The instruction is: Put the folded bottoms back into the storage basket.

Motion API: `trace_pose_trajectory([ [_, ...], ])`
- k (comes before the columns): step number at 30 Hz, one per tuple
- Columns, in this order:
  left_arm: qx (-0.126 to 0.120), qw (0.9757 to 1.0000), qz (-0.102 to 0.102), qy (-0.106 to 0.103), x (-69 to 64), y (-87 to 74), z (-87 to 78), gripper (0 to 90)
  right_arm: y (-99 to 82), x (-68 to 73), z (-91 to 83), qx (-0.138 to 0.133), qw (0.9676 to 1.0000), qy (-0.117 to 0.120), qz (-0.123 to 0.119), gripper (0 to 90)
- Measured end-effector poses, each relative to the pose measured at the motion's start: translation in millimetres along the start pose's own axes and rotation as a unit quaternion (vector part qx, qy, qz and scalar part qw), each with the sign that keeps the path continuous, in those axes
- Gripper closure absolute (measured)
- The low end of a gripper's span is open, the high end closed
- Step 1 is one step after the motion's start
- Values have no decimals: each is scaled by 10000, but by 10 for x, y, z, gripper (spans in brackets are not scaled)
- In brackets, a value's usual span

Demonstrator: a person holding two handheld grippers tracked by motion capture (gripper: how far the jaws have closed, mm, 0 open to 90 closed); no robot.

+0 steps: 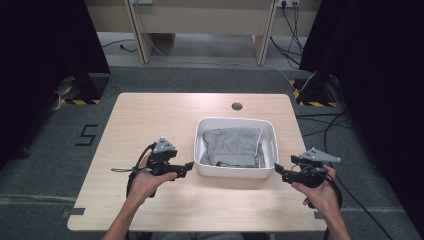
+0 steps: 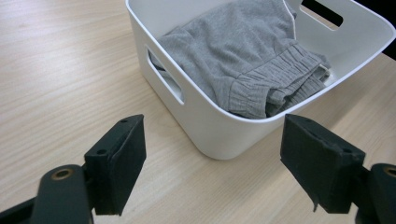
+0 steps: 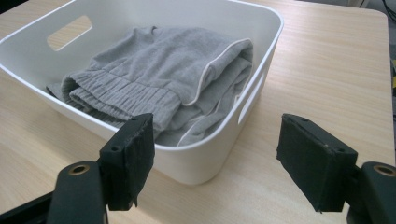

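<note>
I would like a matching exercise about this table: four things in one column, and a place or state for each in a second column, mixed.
Things
1. grey garment
2. white bin
3. left tongs
4. right tongs

Places or states
a. open, at the bin's right near corner
b. folded, lying inside the bin
c. open, at the bin's left near corner
d. standing on the wooden table, with handle cut-outs in its walls

Pairs: 1-b, 2-d, 3-c, 4-a
</note>
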State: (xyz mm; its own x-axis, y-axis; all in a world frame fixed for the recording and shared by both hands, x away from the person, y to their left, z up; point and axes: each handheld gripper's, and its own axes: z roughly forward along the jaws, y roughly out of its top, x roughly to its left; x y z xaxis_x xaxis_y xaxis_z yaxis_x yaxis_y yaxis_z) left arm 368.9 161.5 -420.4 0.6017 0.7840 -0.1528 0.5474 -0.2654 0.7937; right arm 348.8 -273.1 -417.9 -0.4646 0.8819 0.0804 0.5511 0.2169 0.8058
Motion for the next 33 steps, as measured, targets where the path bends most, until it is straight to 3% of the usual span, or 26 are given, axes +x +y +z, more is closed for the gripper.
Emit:
trace_pose_trajectory([
  [19,5,9999,22,110,64,-439,-32,215,-396,125,56,34,9999,93,-20,194],
  [33,94,9998,-30,143,132,-804,-10,215,-673,202,191,215,9996,151,-36,201],
])
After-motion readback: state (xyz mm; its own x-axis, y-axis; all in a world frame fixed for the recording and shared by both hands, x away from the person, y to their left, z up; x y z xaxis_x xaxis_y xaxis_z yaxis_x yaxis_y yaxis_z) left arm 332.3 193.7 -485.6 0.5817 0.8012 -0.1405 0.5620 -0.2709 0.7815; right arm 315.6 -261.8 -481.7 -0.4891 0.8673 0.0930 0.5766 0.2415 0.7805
